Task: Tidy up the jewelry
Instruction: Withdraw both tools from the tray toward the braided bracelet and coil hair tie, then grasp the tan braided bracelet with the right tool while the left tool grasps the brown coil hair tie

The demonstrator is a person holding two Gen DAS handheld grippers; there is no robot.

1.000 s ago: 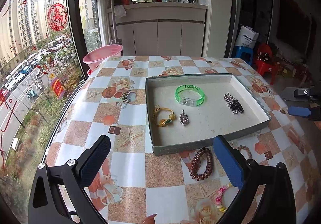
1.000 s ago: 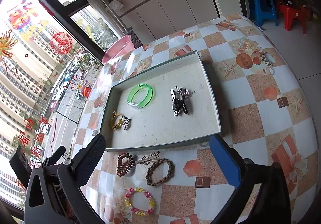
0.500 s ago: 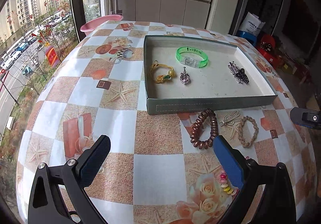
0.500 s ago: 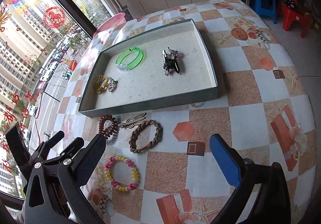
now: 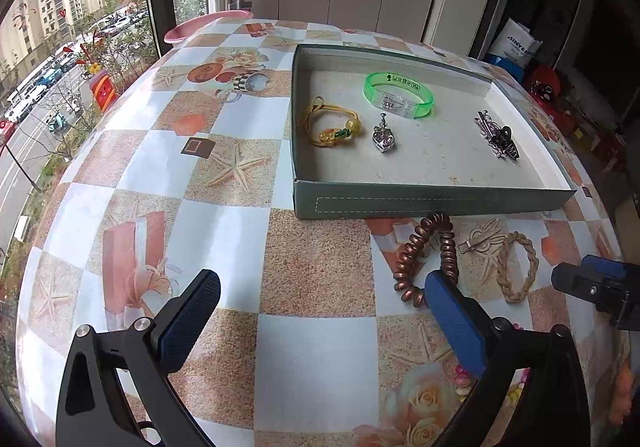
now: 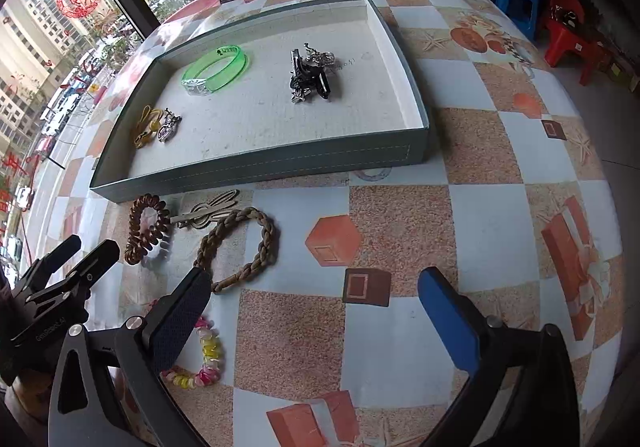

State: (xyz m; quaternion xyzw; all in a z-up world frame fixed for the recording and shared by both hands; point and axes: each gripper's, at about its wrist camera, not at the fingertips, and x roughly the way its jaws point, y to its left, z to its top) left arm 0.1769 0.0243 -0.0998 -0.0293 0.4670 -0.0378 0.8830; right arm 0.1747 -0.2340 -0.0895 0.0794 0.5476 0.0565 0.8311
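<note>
Bright window daylight, soft shadows (strong fisheye bending), sharp.

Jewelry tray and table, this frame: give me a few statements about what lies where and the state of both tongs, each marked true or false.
1. The green bracelet lies inside the tray. True.
2. The brown coil hair tie lies inside the tray. False: it lies on the table, just in front of the tray's near wall.
3. The left tongs are open and hold nothing. True.
4. The braided bracelet hangs from the right tongs. False: it lies flat on the table, and the right tongs are open and empty.
5. The bead bracelet sits on the table near the front edge. True.
</note>
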